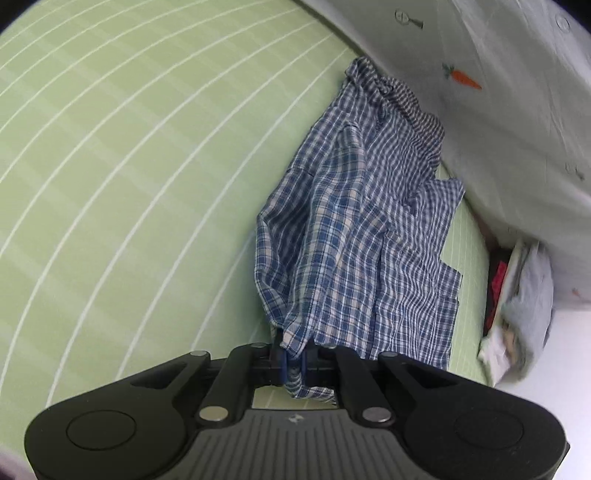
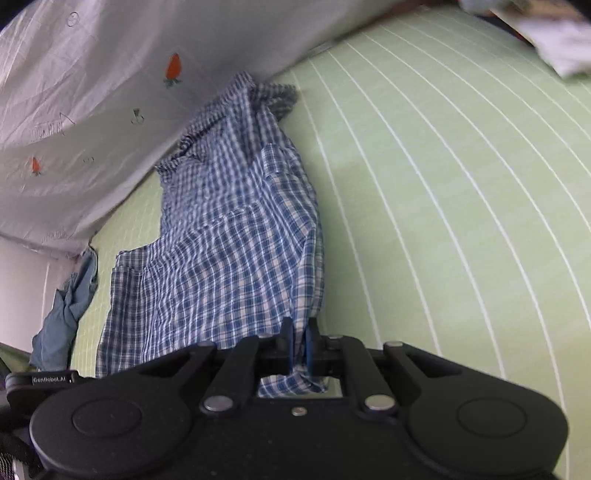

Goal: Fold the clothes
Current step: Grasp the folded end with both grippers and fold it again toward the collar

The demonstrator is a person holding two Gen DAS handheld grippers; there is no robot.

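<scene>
A blue and white checked shirt (image 1: 354, 229) lies crumpled on a green striped sheet (image 1: 129, 166), reaching back to a white cloth wall. My left gripper (image 1: 293, 363) is shut on the shirt's near edge, with fabric pinched between its blue pads. In the right wrist view the same shirt (image 2: 229, 243) stretches away from my right gripper (image 2: 300, 345), which is shut on another part of its near edge. The cloth rises from the sheet to both grippers. Neither gripper shows in the other's view.
A white sheet with carrot prints (image 1: 517, 110) hangs behind the shirt, also in the right wrist view (image 2: 92, 122). A pile of clothes (image 1: 517, 295) sits beyond the sheet's edge. A blue-grey garment (image 2: 66, 302) lies at the left. More clothes (image 2: 554, 33) lie at the top right.
</scene>
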